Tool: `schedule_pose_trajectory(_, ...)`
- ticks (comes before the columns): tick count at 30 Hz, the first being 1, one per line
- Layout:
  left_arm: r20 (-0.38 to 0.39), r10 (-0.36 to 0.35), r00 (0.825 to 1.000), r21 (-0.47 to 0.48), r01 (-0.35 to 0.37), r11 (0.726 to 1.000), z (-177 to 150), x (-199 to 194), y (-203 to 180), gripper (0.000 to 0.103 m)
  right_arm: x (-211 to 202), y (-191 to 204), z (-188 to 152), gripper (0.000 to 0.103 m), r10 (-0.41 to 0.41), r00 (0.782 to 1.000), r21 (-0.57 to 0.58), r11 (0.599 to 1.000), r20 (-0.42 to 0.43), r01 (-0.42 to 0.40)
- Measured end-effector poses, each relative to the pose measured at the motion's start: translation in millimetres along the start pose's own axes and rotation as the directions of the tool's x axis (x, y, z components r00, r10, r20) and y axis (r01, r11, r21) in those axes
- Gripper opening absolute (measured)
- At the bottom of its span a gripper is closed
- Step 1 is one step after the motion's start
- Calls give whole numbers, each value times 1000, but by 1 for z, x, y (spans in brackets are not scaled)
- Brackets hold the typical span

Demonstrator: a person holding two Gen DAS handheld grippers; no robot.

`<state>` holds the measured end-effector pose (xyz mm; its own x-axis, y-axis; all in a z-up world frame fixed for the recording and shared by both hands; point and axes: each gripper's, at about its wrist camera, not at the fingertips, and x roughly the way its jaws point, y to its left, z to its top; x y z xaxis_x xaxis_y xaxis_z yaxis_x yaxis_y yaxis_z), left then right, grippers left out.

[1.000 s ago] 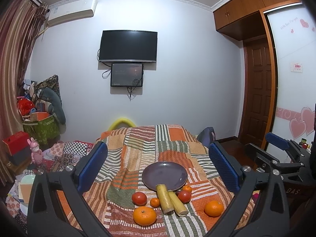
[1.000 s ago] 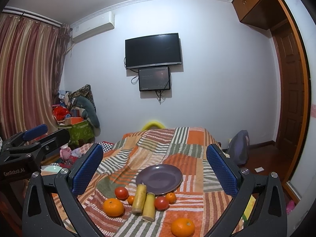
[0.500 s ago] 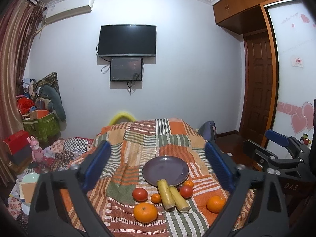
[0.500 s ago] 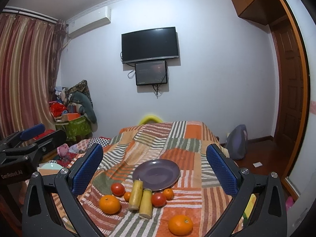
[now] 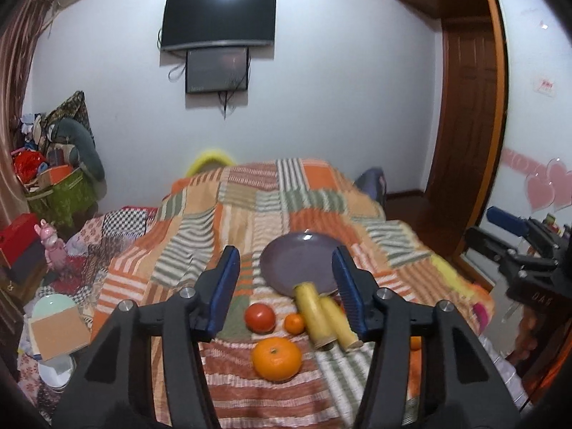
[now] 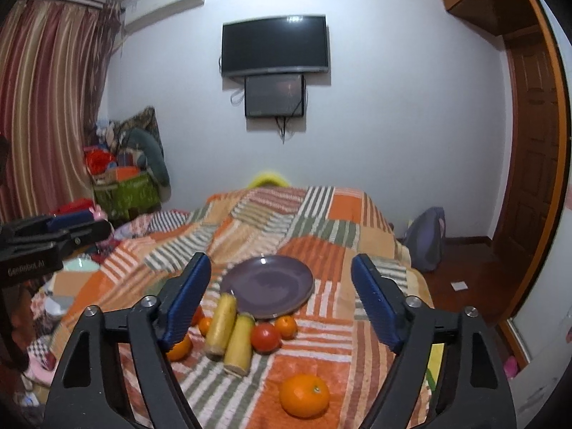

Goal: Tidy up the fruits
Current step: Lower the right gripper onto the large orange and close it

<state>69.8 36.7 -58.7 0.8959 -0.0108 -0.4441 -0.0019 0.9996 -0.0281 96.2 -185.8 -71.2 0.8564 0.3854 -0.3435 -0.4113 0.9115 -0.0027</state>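
Observation:
A purple plate (image 5: 298, 262) (image 6: 271, 286) lies on the striped bedspread (image 5: 257, 211). In front of it lie two yellow sugarcane pieces (image 5: 323, 316) (image 6: 228, 332), a red tomato (image 5: 260, 317) (image 6: 265, 337), small tangerines (image 5: 295, 323) (image 6: 286, 326) and big oranges (image 5: 276, 358) (image 6: 304, 395). My left gripper (image 5: 284, 291) is open and empty above the fruit. My right gripper (image 6: 280, 302) is open and empty, hovering over the plate and fruit. A second tomato and orange (image 6: 178, 348) are partly hidden behind its left finger.
The bed's right edge drops to a wooden floor with a grey bag (image 6: 427, 237) and a door (image 6: 536, 164). Left of the bed are a green box of clutter (image 5: 60, 189), bowls and a pink toy (image 5: 53, 250). The other gripper shows at each view's edge.
Both grippers have moved forward and down toward the fruit. The left gripper's fingers have narrowed their opening; the right one's have narrowed slightly. No fruit has moved.

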Motion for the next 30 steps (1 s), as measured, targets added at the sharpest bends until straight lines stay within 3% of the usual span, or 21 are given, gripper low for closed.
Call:
schedule_pose_trajectory(7, -128, 17, 992, -3, -17, 1000, -13, 41, 29, 56, 25, -24, -21, 72, 44, 987, 65, 997, -155, -35)
schedule_pose_trajectory(13, -240, 10, 971, 7, -9, 1000, -33, 68, 40, 73, 42, -38, -43, 72, 31, 959, 75, 997, -282, -10)
schedule_pose_trajectory(19, -345, -14, 938, 14, 20, 1000, -55, 91, 36, 83, 56, -50, -67, 72, 34, 921, 107, 994, -387, 9)
schedule_pose_trajectory(30, -518, -82, 852, 1, 96, 995, -87, 134, 23, 84, 80, -54, -97, 72, 73, 861, 139, 990, -504, -2)
